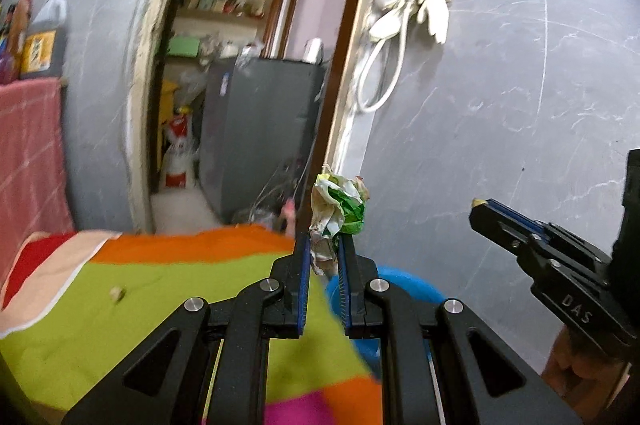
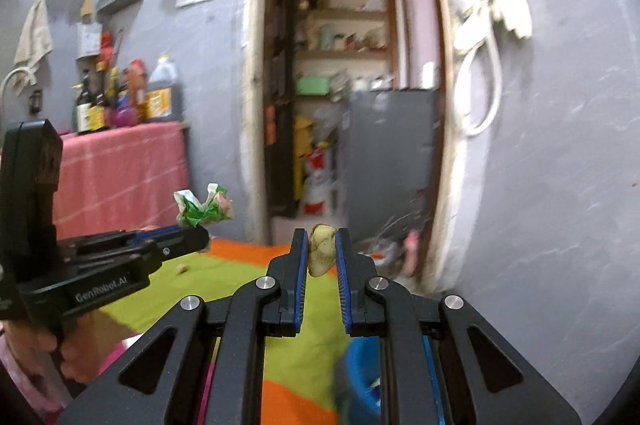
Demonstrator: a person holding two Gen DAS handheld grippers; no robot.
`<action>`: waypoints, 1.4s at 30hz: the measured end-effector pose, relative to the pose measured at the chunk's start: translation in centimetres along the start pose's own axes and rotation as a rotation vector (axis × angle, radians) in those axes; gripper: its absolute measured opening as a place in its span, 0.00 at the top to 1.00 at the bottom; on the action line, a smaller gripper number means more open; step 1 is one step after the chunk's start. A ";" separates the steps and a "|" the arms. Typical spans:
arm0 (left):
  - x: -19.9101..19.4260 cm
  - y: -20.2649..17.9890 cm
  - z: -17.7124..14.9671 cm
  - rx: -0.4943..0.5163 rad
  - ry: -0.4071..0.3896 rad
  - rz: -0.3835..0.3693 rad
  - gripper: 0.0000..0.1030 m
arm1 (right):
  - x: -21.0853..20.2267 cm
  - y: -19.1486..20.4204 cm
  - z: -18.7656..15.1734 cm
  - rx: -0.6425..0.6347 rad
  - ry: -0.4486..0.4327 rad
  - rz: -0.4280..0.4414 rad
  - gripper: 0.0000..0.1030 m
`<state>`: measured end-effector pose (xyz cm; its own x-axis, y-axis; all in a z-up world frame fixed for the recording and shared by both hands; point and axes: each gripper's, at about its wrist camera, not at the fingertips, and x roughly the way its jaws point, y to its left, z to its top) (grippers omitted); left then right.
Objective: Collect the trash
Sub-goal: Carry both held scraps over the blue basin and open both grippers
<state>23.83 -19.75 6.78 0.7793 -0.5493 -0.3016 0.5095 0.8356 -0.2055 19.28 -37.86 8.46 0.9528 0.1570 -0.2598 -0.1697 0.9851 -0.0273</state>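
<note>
Wrapper (image 1: 338,209) pinched above cloth (image 1: 168,289) edge

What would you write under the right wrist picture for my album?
Right hand-held gripper pinches a pale yellowish food scrap while the left hand-held gripper grips a crumpled green-and-white wrapper.

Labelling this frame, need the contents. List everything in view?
Wrapper: 1, white and green, crumpled, in left gripper.
Peel scrap: 1, yellowish, in right gripper.
Crumb: 1, pale, on cloth.
Cloth: 1, orange and green, below grippers.
Bin: 1, blue, below grippers.
Gloves: pale, hanging by doorway.
Bottles: several, on pink-covered counter.
Cabinet: 1, grey, in doorway.
Left gripper: shut.
Right gripper: shut.
</note>
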 end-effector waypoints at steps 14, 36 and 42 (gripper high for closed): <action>12.4 -6.3 -0.6 0.015 0.083 -0.091 0.90 | 1.5 -10.5 -2.8 0.118 -0.023 -0.206 0.88; 20.9 -6.6 -6.9 -0.010 0.370 -0.060 0.79 | 7.1 -15.6 -10.8 0.279 0.185 -0.202 0.80; 20.1 -5.9 -6.7 -0.043 0.363 -0.046 0.66 | 6.9 -15.6 -10.7 0.290 0.185 -0.210 0.75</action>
<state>34.02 -35.79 -4.29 0.5718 -0.5596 -0.5999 0.5194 0.8130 -0.2633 25.82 -52.93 -3.24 0.8931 -0.0394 -0.4480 0.1274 0.9775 0.1680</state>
